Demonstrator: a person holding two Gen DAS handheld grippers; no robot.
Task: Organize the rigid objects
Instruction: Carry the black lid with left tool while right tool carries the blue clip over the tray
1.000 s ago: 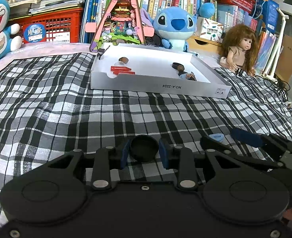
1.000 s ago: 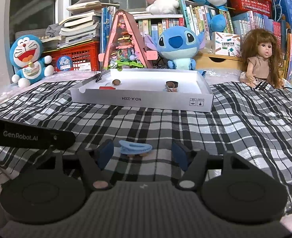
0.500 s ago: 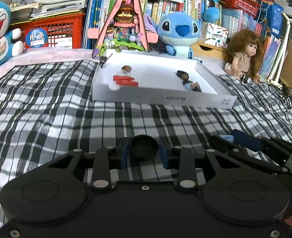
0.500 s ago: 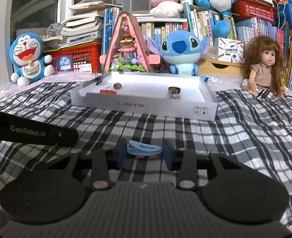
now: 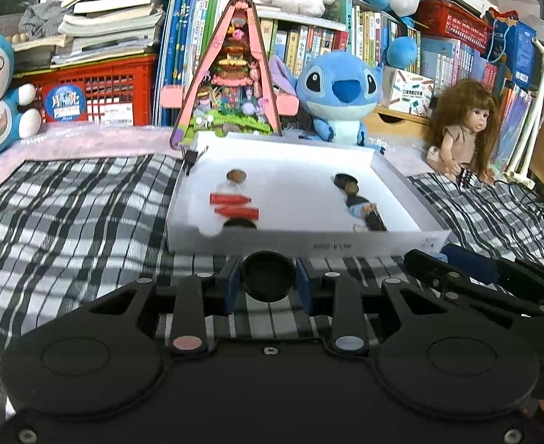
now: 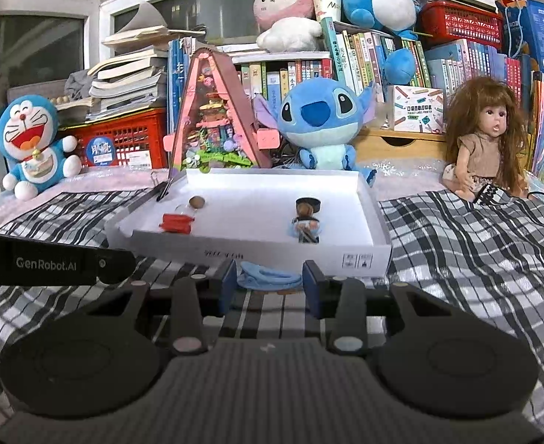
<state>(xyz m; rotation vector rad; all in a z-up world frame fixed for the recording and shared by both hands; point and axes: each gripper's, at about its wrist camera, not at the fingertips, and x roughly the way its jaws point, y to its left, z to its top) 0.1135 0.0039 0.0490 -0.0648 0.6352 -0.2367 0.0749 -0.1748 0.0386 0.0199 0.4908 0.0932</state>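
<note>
My left gripper point(image 5: 268, 284) is shut on a round black cap point(image 5: 269, 276), held just in front of the near wall of a white box point(image 5: 309, 245). My right gripper point(image 6: 270, 285) is shut on a flat light-blue clip point(image 6: 270, 279), also close to the white box point(image 6: 309, 259). In the left wrist view the right gripper point(image 5: 457, 266) shows at the right edge. Inside the box lie red pieces point(image 5: 235, 205), a small corked glass bottle point(image 5: 231, 181), a black cap point(image 5: 344, 179) and a small figure point(image 5: 364, 211).
The box rests on a black-and-white checked cloth point(image 5: 68, 214). Behind it stand a pink triangular toy house point(image 5: 231, 74), a blue plush point(image 5: 340, 92), a doll point(image 5: 460, 129), a blue-and-white cat plush point(image 6: 35, 144), a red crate point(image 5: 98, 92) and shelves of books.
The right gripper closed on the light-blue clip and lifted it. Both grippers rose and moved toward the white box, which now looks nearer and larger. The left gripper kept its hold on the black cap.
</note>
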